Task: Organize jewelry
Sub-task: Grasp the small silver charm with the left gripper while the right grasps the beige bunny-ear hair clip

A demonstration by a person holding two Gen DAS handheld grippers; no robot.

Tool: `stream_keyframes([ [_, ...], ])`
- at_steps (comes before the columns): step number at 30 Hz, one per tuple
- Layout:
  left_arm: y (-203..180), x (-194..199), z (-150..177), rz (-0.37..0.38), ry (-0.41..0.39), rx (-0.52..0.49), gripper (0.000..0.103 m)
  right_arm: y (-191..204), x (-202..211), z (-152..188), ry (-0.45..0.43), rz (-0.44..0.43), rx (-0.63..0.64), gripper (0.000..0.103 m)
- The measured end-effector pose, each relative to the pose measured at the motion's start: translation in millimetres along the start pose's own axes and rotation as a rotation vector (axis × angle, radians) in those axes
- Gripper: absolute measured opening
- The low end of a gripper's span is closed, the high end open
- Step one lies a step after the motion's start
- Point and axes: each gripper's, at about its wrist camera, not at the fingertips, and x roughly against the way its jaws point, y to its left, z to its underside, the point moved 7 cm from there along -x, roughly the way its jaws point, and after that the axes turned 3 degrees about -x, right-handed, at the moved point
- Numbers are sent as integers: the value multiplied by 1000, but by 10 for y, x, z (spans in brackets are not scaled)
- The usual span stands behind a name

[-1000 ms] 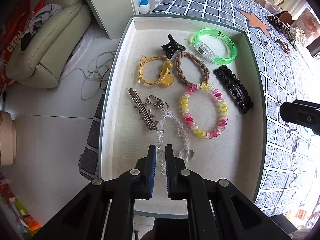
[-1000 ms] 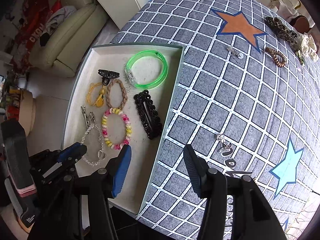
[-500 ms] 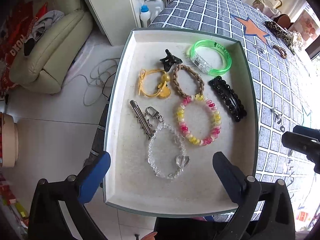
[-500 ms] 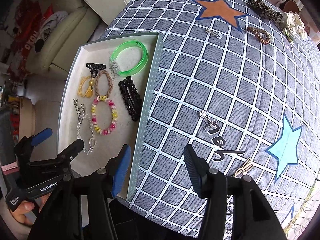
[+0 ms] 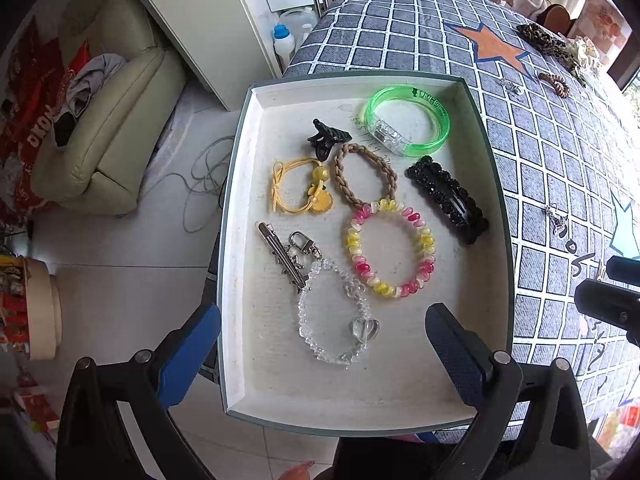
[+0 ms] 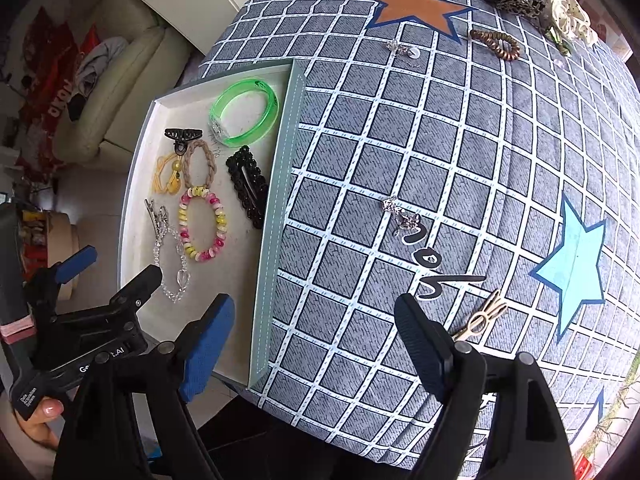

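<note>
Left wrist view: tray point(image 5: 240, 240) on checked tablecloth point(image 5: 560, 160) over tiled floor point(image 5: 120, 280); left jaws wide, right jaws opening, both empty.

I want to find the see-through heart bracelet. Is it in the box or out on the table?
In the box. The clear heart bracelet lies flat on the white floor of the box, near its front wall, touching the silver clip.

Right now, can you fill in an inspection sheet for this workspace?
Surface: checked cloth with stars.
Job's things: tray holds crystal bracelet, bead bracelet, green bangle, black clip.
Clutter: silver chain, gold clip, brown tie loose on cloth.
Grippers: left gripper open, empty, above tray; right gripper opening, empty, above cloth.
Cables: grey cable on floor.
Surroundings: cream sofa, bottle.
</note>
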Motion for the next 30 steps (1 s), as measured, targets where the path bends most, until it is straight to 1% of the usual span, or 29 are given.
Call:
stream_keyframes([
  [5,-166,38,-58,20,-7,-49,103,-193,55,72,-24,4,-56,89],
  [7,-251,53,-89,33,-12,-80,103,-294,86,105,-42,9,-81,99],
  [8,-302,65,-110,39,-16,-95,103,-348,108,127,-52,11,-93,103],
  [9,-361,79,-128,54,-18,-115,103,-406,133,153,-62,14,-103,103],
  [12,-594,139,-190,105,-22,-177,103,-607,173,263,-46,26,-141,103],
  [15,-854,201,-252,126,-36,-241,103,-884,200,395,-33,72,-193,103],
  [18,-1096,257,-312,148,-48,-295,103,-1181,212,540,-25,87,-285,103],
  [22,-1386,260,-382,170,-41,-347,103,-1490,225,720,-25,107,-396,103],
  [26,-1624,224,-460,188,-27,-367,103,-1664,221,819,-23,113,-469,103],
  [30,-1825,151,-538,197,-21,-394,103,-1708,182,837,-27,111,-499,103],
])
